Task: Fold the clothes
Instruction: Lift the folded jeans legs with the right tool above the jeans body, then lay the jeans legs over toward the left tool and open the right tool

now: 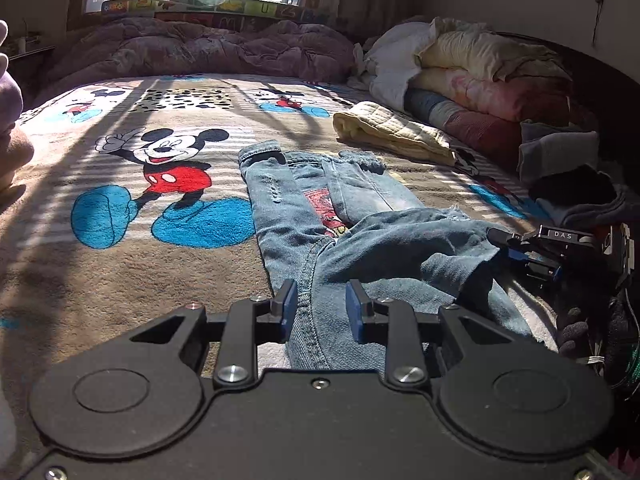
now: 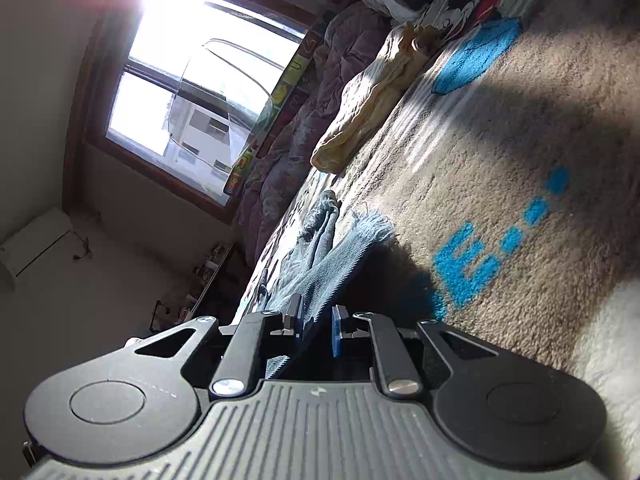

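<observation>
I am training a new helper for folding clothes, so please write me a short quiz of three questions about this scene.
1. True or false: the jeans lie on a plain white sheet.
2. What do the right tongs grip? A) a shoe B) a frayed leg end of the jeans C) a book
3. Are the left tongs open or shut?
Key: 1 false, they lie on a Mickey Mouse blanket. 2 B. 3 open, with the pads apart over the denim.
</observation>
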Action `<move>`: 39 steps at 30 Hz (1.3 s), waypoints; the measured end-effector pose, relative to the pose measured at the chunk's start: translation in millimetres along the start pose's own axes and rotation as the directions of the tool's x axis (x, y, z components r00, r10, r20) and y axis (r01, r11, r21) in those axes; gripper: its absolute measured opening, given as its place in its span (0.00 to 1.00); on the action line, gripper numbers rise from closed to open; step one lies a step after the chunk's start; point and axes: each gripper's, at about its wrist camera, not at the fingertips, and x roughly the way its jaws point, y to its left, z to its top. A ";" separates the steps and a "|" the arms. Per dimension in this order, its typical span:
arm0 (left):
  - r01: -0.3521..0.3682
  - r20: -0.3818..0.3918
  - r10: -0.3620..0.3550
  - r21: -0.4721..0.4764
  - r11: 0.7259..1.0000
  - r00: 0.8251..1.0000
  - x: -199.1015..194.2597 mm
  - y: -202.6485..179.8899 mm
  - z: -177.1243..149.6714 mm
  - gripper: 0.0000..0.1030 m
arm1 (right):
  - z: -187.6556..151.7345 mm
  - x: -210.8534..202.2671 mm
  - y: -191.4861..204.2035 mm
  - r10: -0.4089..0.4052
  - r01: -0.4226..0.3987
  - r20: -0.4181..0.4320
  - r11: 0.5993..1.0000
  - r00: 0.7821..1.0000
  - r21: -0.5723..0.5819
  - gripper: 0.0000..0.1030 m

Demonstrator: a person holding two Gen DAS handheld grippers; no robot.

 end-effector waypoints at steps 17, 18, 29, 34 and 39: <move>0.069 -0.027 -0.064 0.481 0.874 0.998 1.9 -41.9 -44.8 0.42 | 2.2 2.4 10.2 -0.117 0.102 0.056 0.969 0.992 0.226 0.37; 0.071 -0.031 -0.064 0.485 0.872 0.997 3.7 -41.0 -46.0 0.42 | 2.5 5.7 14.0 -0.151 0.135 0.058 0.966 0.987 0.222 0.32; 0.203 -0.111 -0.172 0.431 0.879 0.979 6.7 -22.2 -45.6 0.40 | 30.6 32.0 92.4 -0.235 0.234 0.061 0.972 0.970 0.021 0.04; 0.249 -0.129 -0.215 0.399 0.883 0.968 6.4 -16.3 -45.6 0.41 | 42.9 54.3 138.2 -0.220 0.223 0.061 0.974 0.974 -0.050 0.04; 0.303 -0.144 -0.269 0.349 0.887 0.952 5.6 -7.8 -44.9 0.44 | 45.9 89.8 172.5 -0.248 0.251 0.042 0.962 0.968 -0.109 0.04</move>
